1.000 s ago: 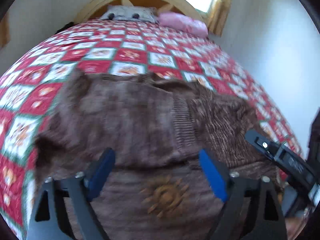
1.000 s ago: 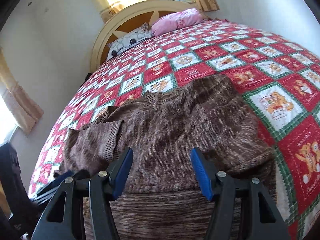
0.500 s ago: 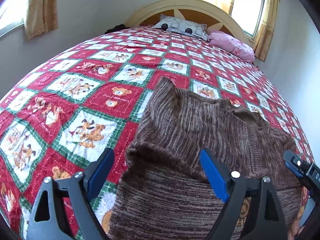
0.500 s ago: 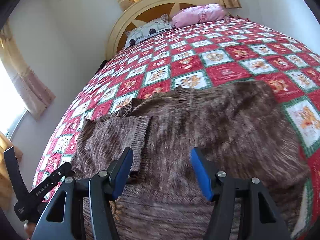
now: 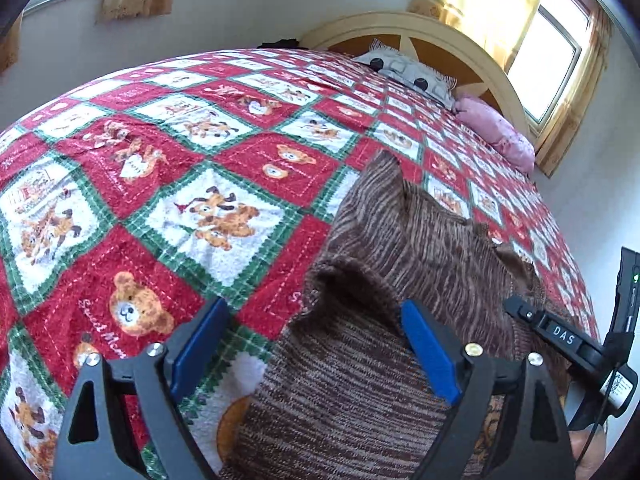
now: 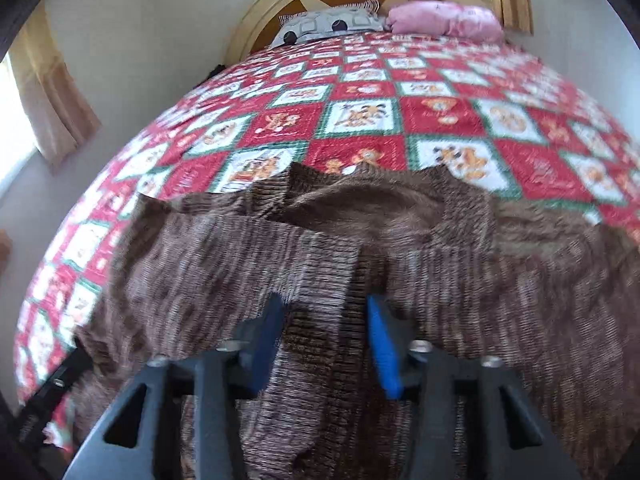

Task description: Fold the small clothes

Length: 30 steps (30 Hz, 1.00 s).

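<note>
A brown striped knit sweater [image 5: 420, 240] lies spread on the quilted bed. My left gripper [image 5: 312, 344] hangs open and wide above the sweater's left edge, its left pad over the quilt and its right pad over the knit. My right gripper [image 6: 324, 340] hovers low over the middle of the sweater [image 6: 440, 280], where a folded-in sleeve with a ribbed cuff [image 6: 352, 264] lies. Its jaws are closing with a ridge of knit between the blue pads; blur hides whether they press on it. The right gripper's black finger [image 5: 560, 336] shows in the left wrist view.
A red, white and green teddy-bear quilt [image 5: 180, 208] covers the bed. A grey pillow [image 6: 332, 24] and a pink pillow [image 6: 444, 20] rest against the arched wooden headboard [image 5: 420, 36]. Curtained windows and pale walls surround the bed. The left gripper's tip [image 6: 60, 380] shows at lower left.
My left gripper has swung left from the sweater's middle to its left edge. My right gripper has moved left over the folded sleeve and its jaws have narrowed.
</note>
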{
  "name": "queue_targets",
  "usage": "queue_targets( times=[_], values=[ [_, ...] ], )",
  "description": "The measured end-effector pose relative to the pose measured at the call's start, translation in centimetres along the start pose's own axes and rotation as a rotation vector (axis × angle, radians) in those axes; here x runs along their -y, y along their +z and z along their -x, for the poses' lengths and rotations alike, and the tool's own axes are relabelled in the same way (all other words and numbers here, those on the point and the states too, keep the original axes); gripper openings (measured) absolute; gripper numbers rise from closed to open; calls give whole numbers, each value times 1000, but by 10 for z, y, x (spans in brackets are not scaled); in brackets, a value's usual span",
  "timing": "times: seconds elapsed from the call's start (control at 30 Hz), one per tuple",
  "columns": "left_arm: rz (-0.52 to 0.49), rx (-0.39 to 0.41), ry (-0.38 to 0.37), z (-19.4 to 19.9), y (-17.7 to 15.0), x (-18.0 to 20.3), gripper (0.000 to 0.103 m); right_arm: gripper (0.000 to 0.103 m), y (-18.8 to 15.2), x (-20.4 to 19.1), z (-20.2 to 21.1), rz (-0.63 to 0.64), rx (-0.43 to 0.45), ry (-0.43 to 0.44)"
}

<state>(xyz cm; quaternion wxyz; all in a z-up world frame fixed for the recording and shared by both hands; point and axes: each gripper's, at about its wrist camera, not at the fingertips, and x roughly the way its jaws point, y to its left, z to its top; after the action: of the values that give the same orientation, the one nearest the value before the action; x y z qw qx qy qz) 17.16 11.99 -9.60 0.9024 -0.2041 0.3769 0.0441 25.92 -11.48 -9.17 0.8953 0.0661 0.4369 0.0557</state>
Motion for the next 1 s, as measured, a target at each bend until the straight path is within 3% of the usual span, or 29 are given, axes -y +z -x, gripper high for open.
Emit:
queue_targets(
  times=[0.03, 0.07, 0.23, 0.33, 0.5, 0.67, 0.73, 0.8, 0.83, 0.93, 0.97, 1.0],
  values=[
    [7, 3, -4, 0, 0, -1, 92, 26, 1, 2, 0, -5, 2, 4],
    [16, 7, -13, 0, 0, -2, 92, 14, 2, 4, 2, -9, 9, 17],
    [81, 27, -68, 3, 1, -13, 92, 14, 2, 2, 13, 17, 51, 32],
    [76, 25, -64, 2, 1, -12, 92, 14, 2, 9, 16, -35, 78, 105],
    [78, 25, -69, 1, 1, -11, 93, 18, 1, 32, 5, -182, 21, 225],
    [75, 24, -70, 1, 1, -11, 95, 19, 3, 34, -3, -218, 0, 242],
    [76, 24, -71, 1, 1, -11, 95, 23, 5, 30, -7, -212, -1, 234],
    [75, 24, -72, 0, 1, -10, 96, 44, 6, 27, -7, -198, 3, 254],
    [74, 23, -72, 0, 1, -10, 96, 49, 7, 23, -6, -185, 9, 264],
    [72, 23, -72, 0, 1, -9, 97, 52, 12, 11, -7, -121, 17, 201],
    [74, 24, -73, 0, 1, -9, 97, 45, 13, 8, -8, -94, 18, 184],
    [75, 24, -76, 0, 1, -9, 97, 19, 13, 3, -9, -62, 24, 160]
  ],
)
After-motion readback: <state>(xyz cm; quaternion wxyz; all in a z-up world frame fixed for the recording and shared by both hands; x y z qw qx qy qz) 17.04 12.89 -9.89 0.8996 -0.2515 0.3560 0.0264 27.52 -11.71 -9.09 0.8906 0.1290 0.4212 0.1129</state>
